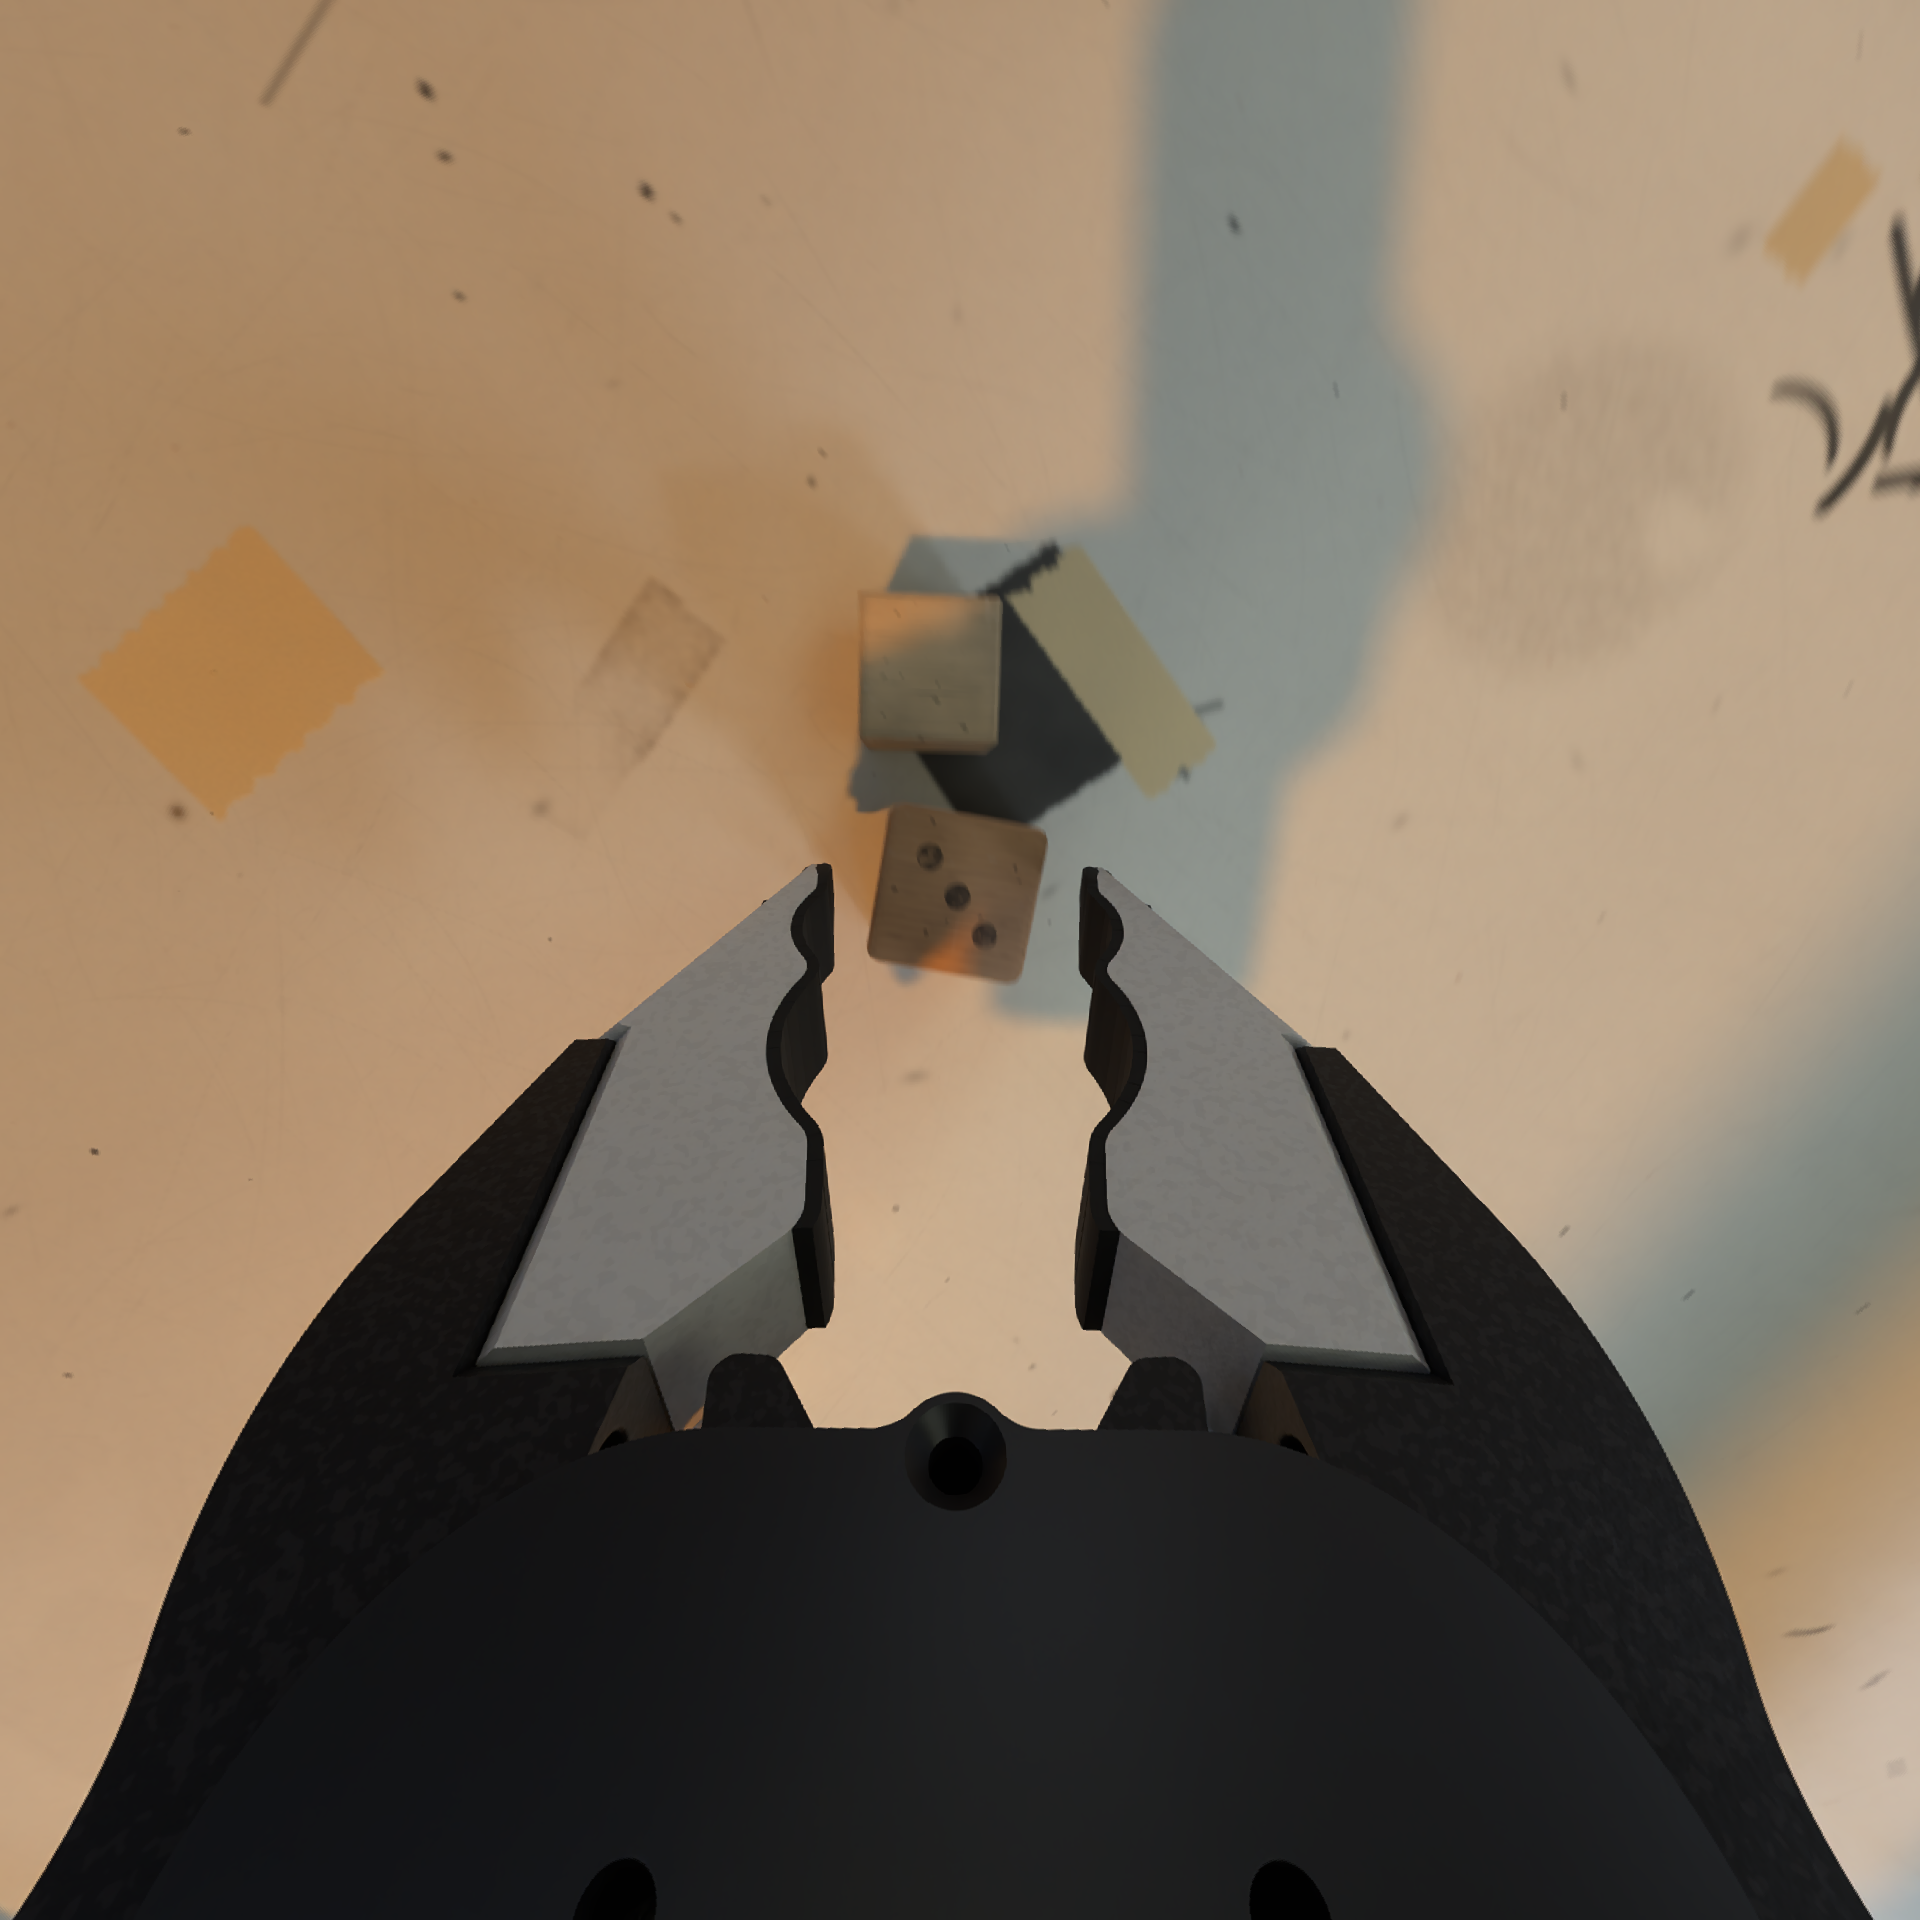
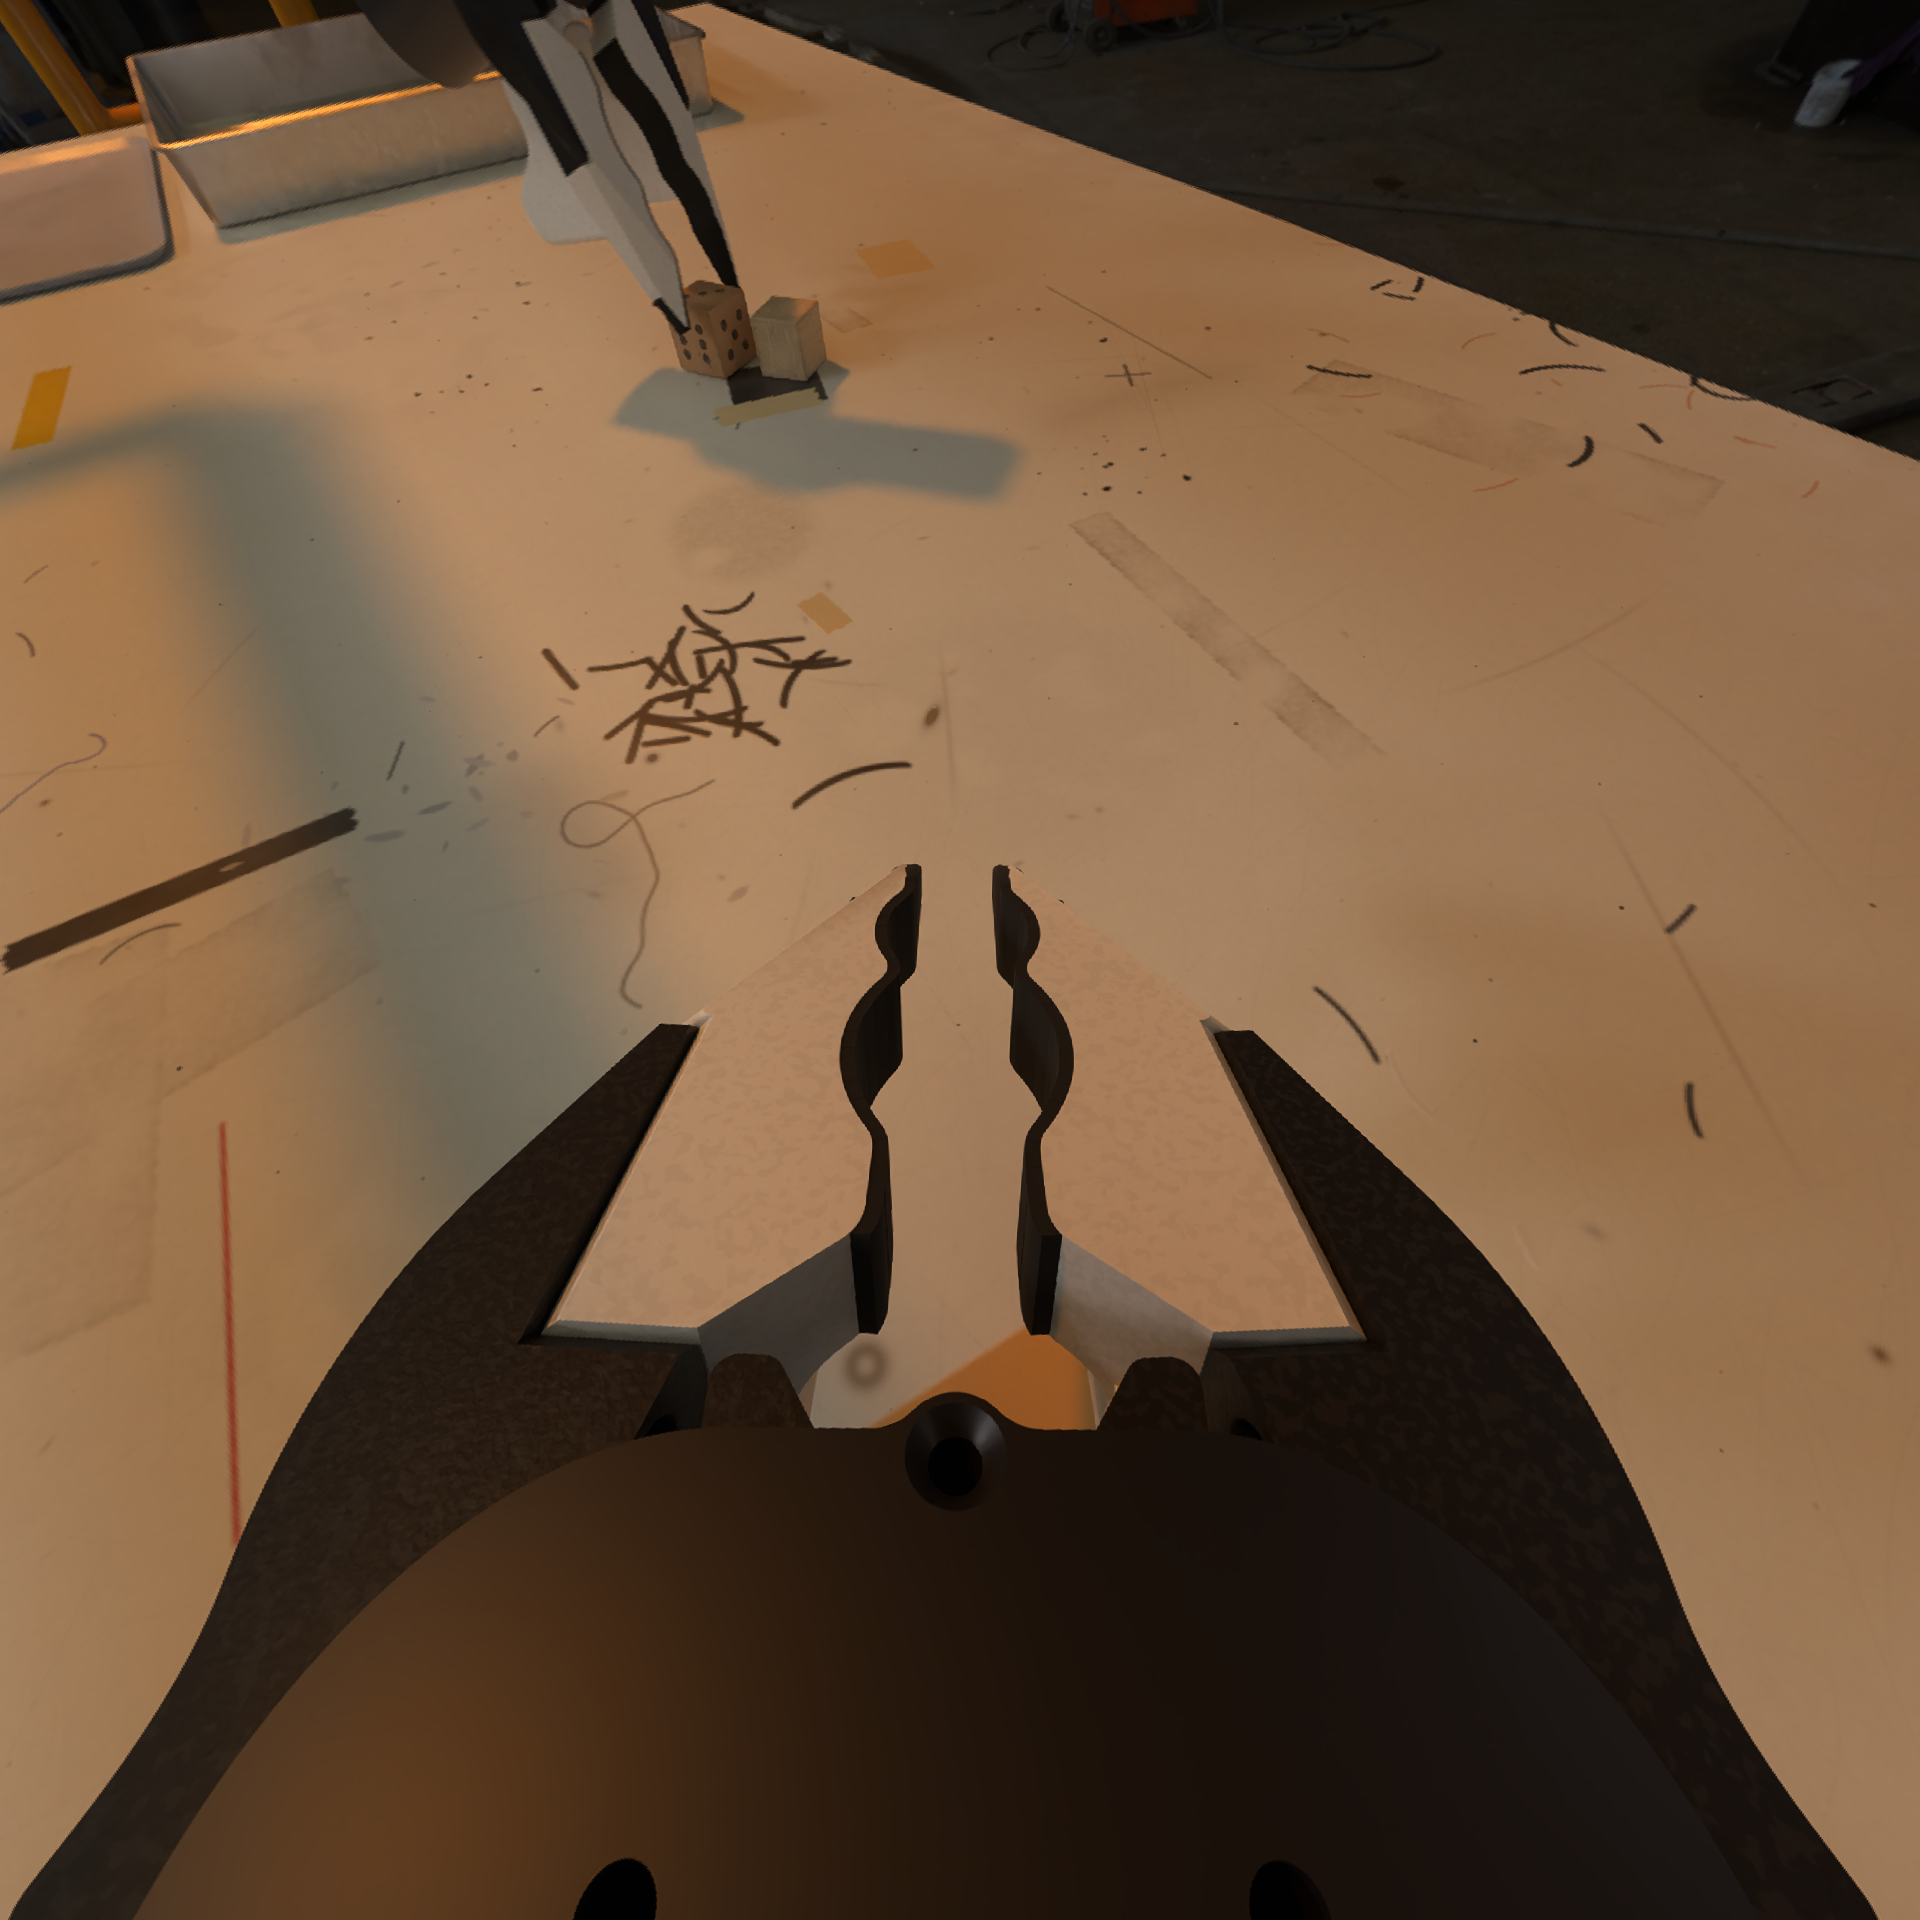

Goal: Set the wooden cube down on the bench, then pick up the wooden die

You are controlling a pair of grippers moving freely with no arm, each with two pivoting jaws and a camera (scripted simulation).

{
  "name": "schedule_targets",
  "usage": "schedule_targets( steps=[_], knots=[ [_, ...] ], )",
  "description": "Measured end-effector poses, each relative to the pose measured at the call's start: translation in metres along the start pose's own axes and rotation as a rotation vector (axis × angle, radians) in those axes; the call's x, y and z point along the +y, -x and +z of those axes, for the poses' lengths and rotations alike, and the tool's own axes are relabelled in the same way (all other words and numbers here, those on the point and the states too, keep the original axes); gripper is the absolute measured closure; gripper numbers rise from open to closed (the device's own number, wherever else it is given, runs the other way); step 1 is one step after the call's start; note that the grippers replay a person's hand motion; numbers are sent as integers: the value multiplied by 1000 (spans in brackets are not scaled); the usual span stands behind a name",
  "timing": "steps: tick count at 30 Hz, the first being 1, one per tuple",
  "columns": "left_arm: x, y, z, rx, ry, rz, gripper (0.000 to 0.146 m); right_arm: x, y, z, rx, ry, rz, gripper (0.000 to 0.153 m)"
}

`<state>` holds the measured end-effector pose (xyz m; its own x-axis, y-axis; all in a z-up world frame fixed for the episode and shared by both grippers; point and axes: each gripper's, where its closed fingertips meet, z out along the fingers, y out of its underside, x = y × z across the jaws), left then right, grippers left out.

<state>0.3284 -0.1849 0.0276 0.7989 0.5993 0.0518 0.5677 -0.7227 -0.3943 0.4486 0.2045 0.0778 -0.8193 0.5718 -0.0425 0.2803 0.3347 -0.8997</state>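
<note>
The wooden die [image 1: 956, 896] sits on the tan bench [image 1: 416, 364], three pips facing up. The plain wooden cube [image 1: 928, 670] stands on the bench just beyond it, close but apart. My left gripper [image 1: 956, 873] is open, pointing down, with a fingertip on each side of the die and not touching it. The right wrist view shows the die [image 2: 717, 330], the cube [image 2: 787, 338] and the left gripper [image 2: 701, 296] far off, its fingertips straddling the die. My right gripper [image 2: 956, 873] is empty, low over the bench, its jaws only a narrow gap apart.
A black patch with tan tape [image 1: 1112, 665] lies beside the cube. A metal tray [image 2: 312, 135] and a flat tray [image 2: 73, 218] stand at the far left of the bench. The bench edge [image 2: 1351, 239] runs along the right, with dark floor beyond. Marks and scribbles [image 2: 707, 675] cover the surface.
</note>
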Motion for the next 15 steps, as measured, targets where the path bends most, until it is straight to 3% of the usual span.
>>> schedule_targets(
  steps=[3,15],
  knots=[
    [9,-3,4,-19,11,86,96,1,0,2,-1,7,-1,139],
    [10,3,12,-33,79,53,111,4,-3,3,-1,16,6,139]
  ],
)
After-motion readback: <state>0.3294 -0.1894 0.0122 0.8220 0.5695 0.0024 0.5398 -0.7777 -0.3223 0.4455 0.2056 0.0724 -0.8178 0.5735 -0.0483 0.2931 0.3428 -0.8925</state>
